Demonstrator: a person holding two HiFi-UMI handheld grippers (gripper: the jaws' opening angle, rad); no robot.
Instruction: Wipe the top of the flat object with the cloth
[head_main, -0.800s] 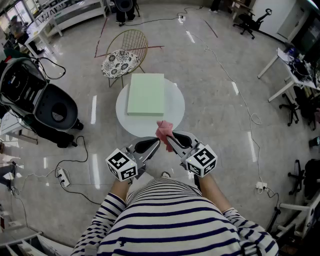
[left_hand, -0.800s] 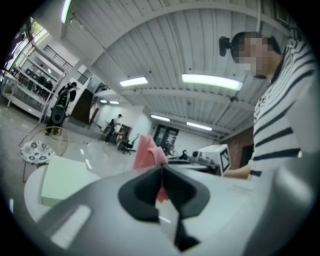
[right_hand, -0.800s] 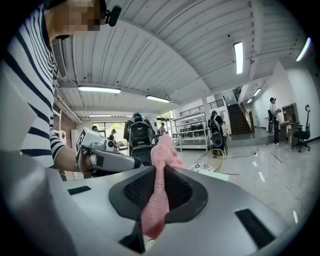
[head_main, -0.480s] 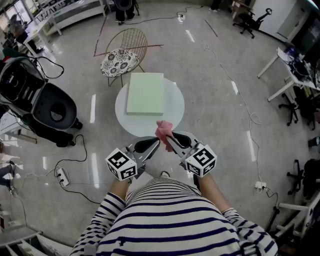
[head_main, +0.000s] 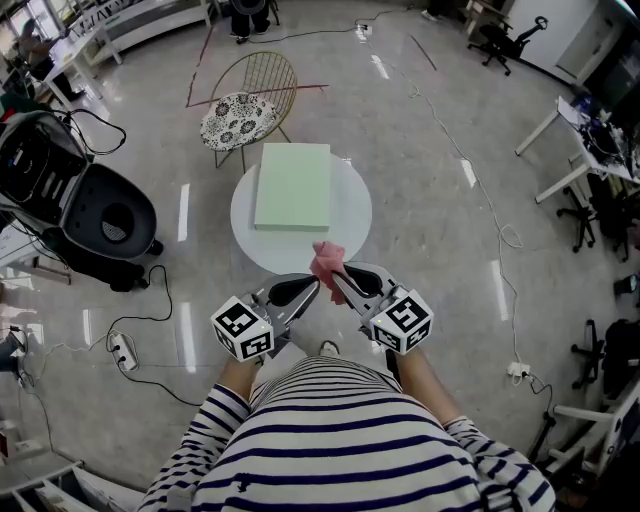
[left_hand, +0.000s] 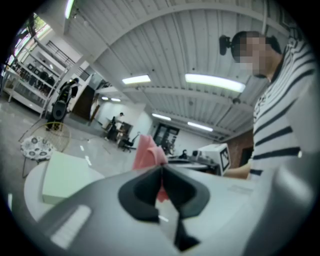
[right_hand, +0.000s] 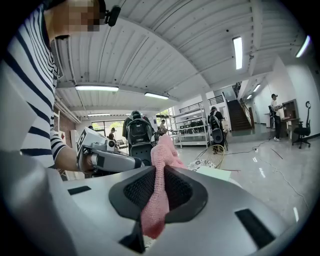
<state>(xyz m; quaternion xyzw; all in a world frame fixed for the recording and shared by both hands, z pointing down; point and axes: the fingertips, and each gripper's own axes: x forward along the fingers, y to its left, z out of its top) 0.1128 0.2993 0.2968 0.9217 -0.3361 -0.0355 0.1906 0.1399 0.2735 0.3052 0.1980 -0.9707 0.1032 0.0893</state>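
Note:
The pale green flat object (head_main: 292, 187) lies on a small round white table (head_main: 350, 235) in front of me. My right gripper (head_main: 336, 277) hangs over the table's near edge, shut on a pink cloth (head_main: 327, 260) that sticks up past its tips. In the right gripper view the cloth (right_hand: 162, 150) runs down between the closed jaws of the right gripper (right_hand: 161, 170). Just left of it, my left gripper (head_main: 316, 287) is shut, tips close beside the cloth. In the left gripper view the left gripper (left_hand: 161, 169) has its jaws together, with the cloth (left_hand: 147, 152) just beyond and the green object (left_hand: 62, 175) further left.
A wire chair with a patterned cushion (head_main: 245, 110) stands behind the table. A large black machine (head_main: 70, 195) sits on the floor to the left, with cables and a power strip (head_main: 122, 350) nearby. Desks and office chairs (head_main: 590, 140) line the right side.

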